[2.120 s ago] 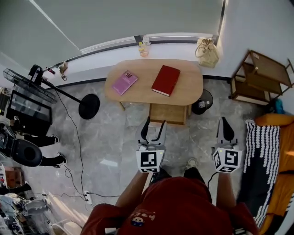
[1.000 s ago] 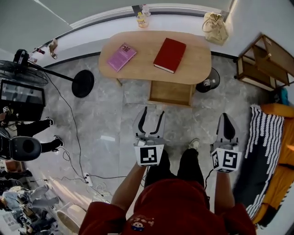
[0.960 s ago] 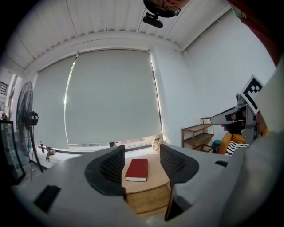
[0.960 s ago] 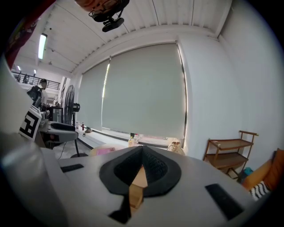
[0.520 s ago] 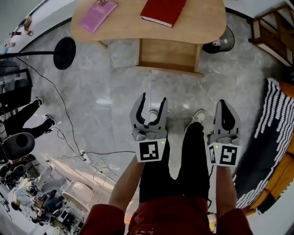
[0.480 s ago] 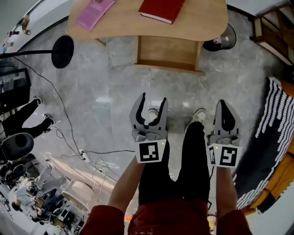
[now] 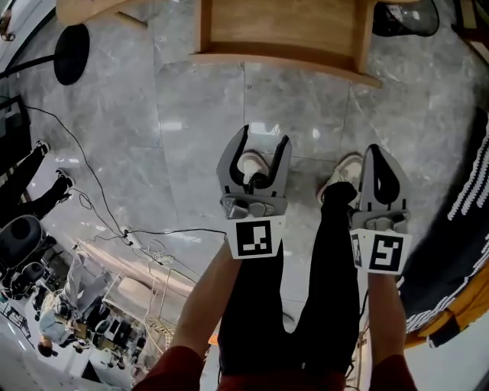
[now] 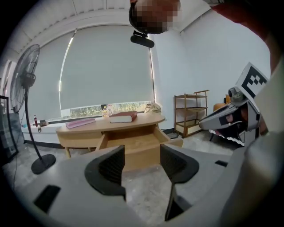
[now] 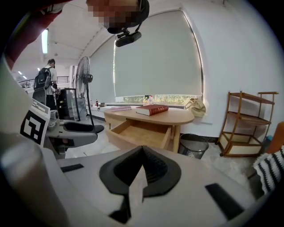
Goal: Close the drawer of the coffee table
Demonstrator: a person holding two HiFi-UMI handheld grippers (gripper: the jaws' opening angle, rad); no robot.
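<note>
Drawer (image 7: pixel 283 30) stands open under coffee table (image 9: pixel 177 116), well ahead of both grippers. Left gripper (image 7: pixel 260 141) jaws wide, empty; right gripper (image 7: pixel 380 156) jaws together. Best: meet drawer front squarely, mid-width, push straight in.

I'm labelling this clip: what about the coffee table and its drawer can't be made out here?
Head view: the top edge cuts off nearly all the tabletop above the open drawer.
Left gripper view: the left tongs cover part of the drawer's front.
Gripper views: titles on the red book and pink book are too small.
</note>
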